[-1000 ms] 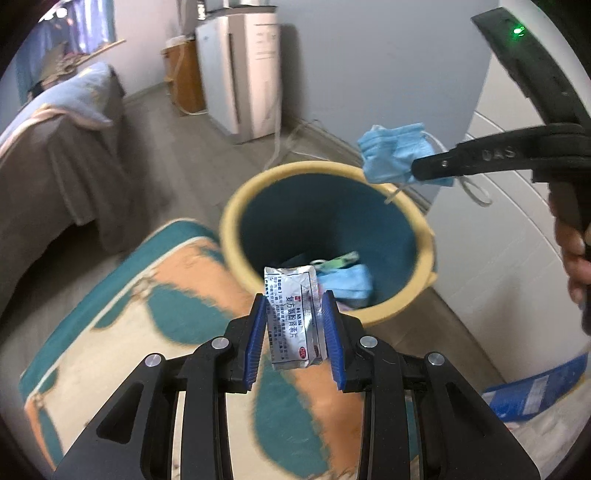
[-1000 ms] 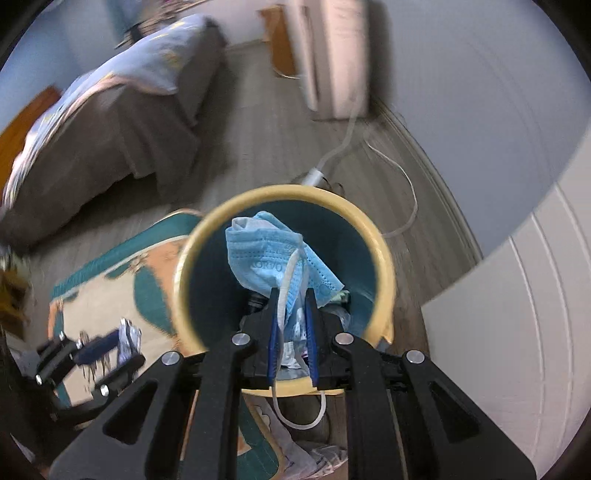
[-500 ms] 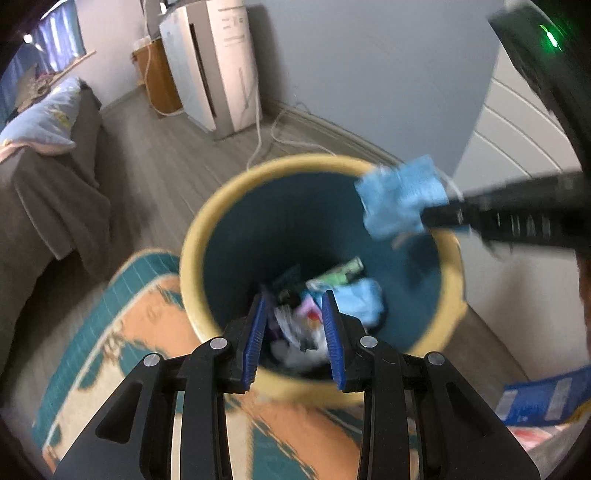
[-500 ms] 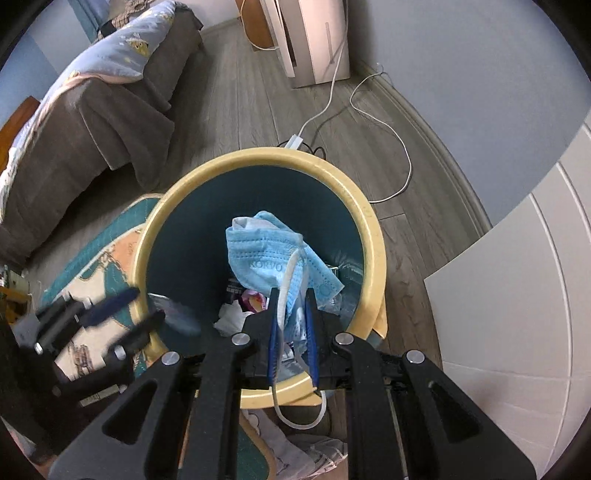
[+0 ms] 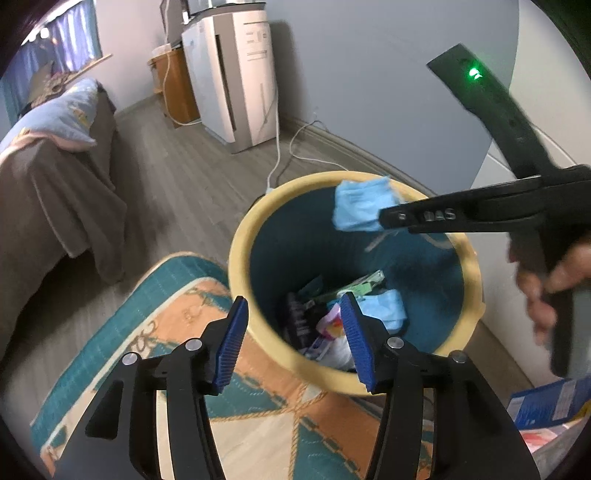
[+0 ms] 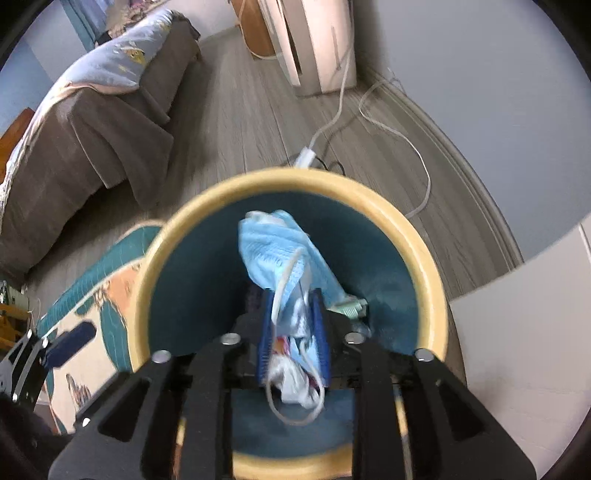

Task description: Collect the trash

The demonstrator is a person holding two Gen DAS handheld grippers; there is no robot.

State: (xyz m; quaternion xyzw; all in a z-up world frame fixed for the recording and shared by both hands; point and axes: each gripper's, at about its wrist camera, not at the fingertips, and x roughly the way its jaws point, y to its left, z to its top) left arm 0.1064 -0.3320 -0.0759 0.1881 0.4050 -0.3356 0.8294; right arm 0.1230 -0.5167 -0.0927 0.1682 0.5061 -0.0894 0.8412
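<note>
Both wrist views look down, close, into the same bin (image 5: 258, 236).

The left gripper (image 5: 291, 341) has spread open, and its silver foil sachet is gone; the right gripper (image 6: 293, 341) has loosened around the blue face mask (image 6: 284, 258).

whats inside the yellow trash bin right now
Inside the bin: a blue mask, a green-and-white packet, a dark wrapper and white crumpled trash. Anything beneath the pile is hidden.

Soft, even daylight enters from a far-left window (image 5: 79, 35); fisheye bending and dark corners frame both views, with slight motion blur.
</note>
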